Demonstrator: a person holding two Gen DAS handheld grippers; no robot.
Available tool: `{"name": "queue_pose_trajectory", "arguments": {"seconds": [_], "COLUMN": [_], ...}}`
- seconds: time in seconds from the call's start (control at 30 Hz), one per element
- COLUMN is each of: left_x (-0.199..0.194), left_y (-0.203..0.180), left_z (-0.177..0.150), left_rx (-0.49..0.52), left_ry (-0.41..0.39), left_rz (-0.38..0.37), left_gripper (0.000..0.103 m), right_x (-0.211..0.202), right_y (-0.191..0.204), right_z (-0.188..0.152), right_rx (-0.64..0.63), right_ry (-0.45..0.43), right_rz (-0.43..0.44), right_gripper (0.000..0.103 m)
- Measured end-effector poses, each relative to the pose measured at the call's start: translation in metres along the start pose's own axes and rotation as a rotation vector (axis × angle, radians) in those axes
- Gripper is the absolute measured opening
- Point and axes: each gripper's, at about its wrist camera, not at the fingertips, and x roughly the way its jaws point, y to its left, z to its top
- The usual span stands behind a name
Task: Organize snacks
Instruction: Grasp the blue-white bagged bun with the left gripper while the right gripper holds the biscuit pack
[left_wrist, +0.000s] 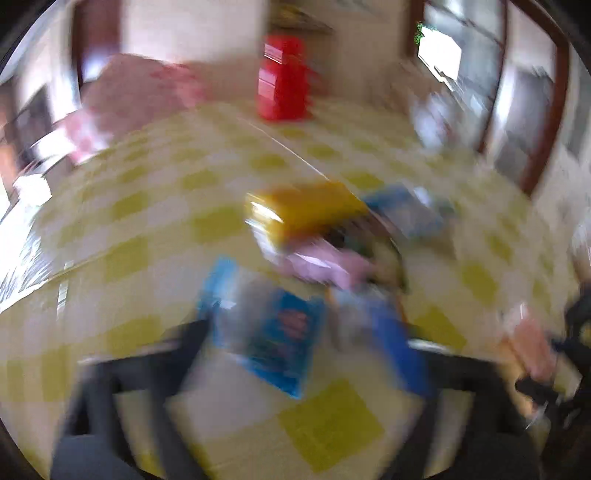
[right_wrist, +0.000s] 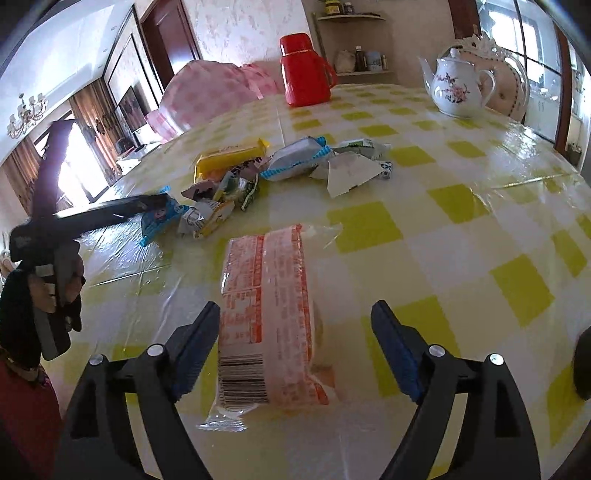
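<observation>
Left wrist view, blurred, our left gripper (left_wrist: 306, 354) spread wide over a blue snack packet (left_wrist: 275, 343), snack heap (left_wrist: 332, 229) just beyond, right wrist view, our right gripper (right_wrist: 295, 332) spread, orange-printed packet (right_wrist: 273, 317) lying loose between its fingers, open checked tablecloth (right_wrist: 480, 221) rightward.

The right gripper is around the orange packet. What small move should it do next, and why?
Probably close the right gripper on the orange packet. The packet lies flat on the table between the open fingers, and neither pad seems to press on it yet. It also lies apart from the snack pile, so it likely needs carrying there.
</observation>
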Motion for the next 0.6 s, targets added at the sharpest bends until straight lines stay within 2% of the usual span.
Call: {"name": "queue_pose_trajectory", "arguments": {"seconds": [0.03, 0.1, 0.23, 0.33, 0.47, 0.53, 0.6], "left_x": [-0.004, -0.006, 0.015, 0.030, 0.051, 0.055, 0.054], "left_y": [0.009, 0.022, 0.016, 0.020, 0.016, 0.013, 0.004], "left_z": [0.001, 0.002, 0.000, 0.000, 0.003, 0.000, -0.001], "left_rx": [-0.047, -0.117, -0.106, -0.150, -0.079, -0.023, 0.089], "left_ry": [-0.007, -0.008, 0.084, 0.121, 0.161, 0.184, 0.188], "left_rz": [-0.008, -0.087, -0.065, -0.041, 0.044, 0.038, 0.022], "left_gripper": [0.100, 0.100, 0.100, 0.100, 0.100, 0.100, 0.100], "right_x": [0.002, 0.004, 0.004, 0.004, 0.004, 0.004, 0.003], "right_y": [0.000, 0.002, 0.002, 0.002, 0.001, 0.001, 0.000], "right_z": [0.000, 0.000, 0.000, 0.000, 0.000, 0.000, 0.000], "right_rx": [0.000, -0.007, -0.004, -0.001, 0.002, 0.007, 0.009], "right_ry": [0.010, 0.014, 0.013, 0.013, 0.013, 0.014, 0.013], "right_rz": [-0.002, -0.004, -0.004, -0.004, -0.003, -0.001, 0.000], "right_gripper": [0.082, 0.082, 0.082, 0.082, 0.082, 0.082, 0.082]}}
